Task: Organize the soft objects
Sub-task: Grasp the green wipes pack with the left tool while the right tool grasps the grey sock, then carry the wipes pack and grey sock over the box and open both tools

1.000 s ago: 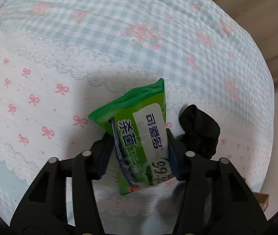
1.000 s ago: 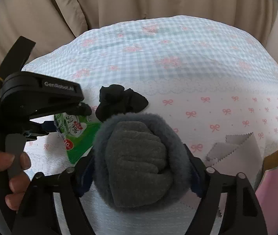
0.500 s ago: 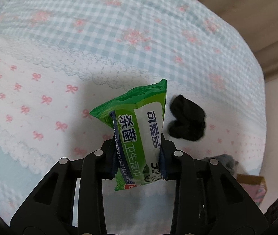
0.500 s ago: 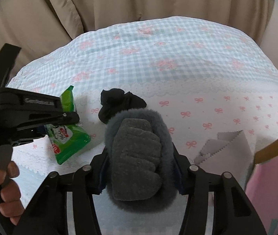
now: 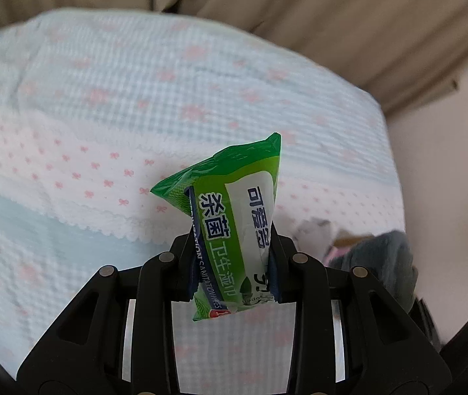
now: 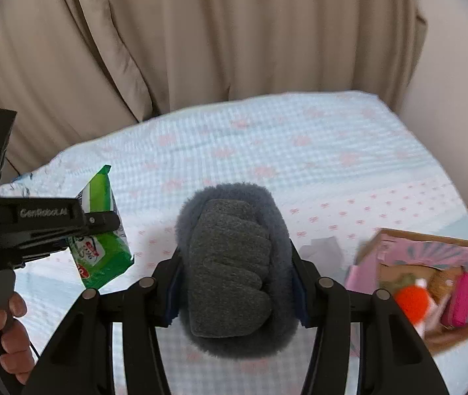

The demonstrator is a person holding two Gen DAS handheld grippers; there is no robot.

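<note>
- The left gripper (image 5: 234, 263) is closed on a green plastic pack of wet wipes (image 5: 234, 223), pinching its lower half so that the sealed top corner points up and away from the camera, clear of the bed.
- The pack's label carries large Chinese characters "杀菌" in white and "卫生湿巾" in green, with "SANITATION WIPES" in small white capitals on a dark blue strip along its edge; a white panel bears further blue characters, and a red tag at the bottom corner is too cut off to read.
- In the right wrist view the same pack (image 6: 102, 227) hangs from the left gripper (image 6: 102, 222), whose black body reads "GenRobot.AI" in grey letters; a bare hand (image 6: 6, 335) grips its handle.
- The right gripper (image 6: 237, 279) is clamped on a grey fluffy slipper-like soft object with a felt sole (image 6: 234, 276), which fills the gap between its fingers.
- Both are held above a bed covered in a pale blue gingham sheet with pink bows and a white scalloped band (image 6: 299, 151).
- To the right sits an open pink cardboard box (image 6: 375, 256) holding an orange knitted item (image 6: 411, 299) and a magenta item (image 6: 461, 299).
- Beige curtains (image 6: 234, 39) hang behind the bed.
</note>
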